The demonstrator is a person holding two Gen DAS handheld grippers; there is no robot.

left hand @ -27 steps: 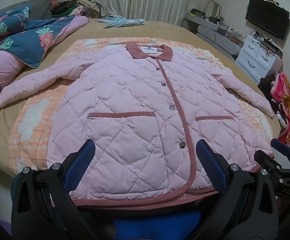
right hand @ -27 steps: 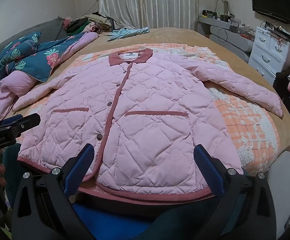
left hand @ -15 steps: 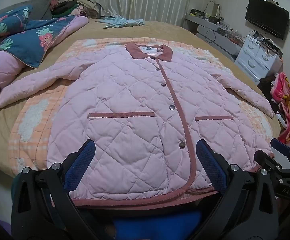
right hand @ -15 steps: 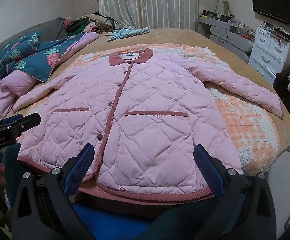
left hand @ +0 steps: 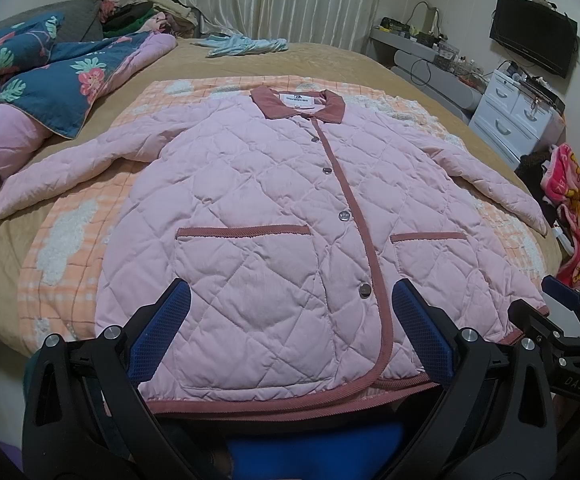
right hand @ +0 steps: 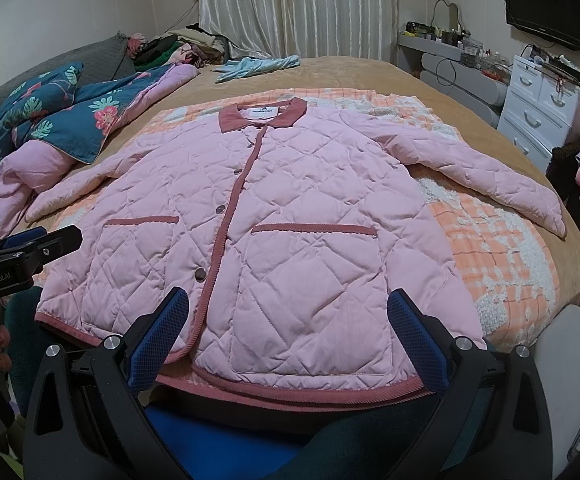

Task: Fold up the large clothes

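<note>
A pink quilted jacket with dark pink collar and trim lies flat and buttoned, front up, on an orange checked blanket on the bed. Both sleeves are spread out to the sides. It also shows in the right wrist view. My left gripper is open and empty, held above the hem at the jacket's left half. My right gripper is open and empty above the hem at the right half. The right gripper shows at the edge of the left wrist view, the left one in the right wrist view.
A blue floral quilt and pink bedding are heaped at the bed's left. A light blue garment lies at the far end. A white drawer unit and a TV stand to the right. Pink patterned cloth hangs by the bed's right edge.
</note>
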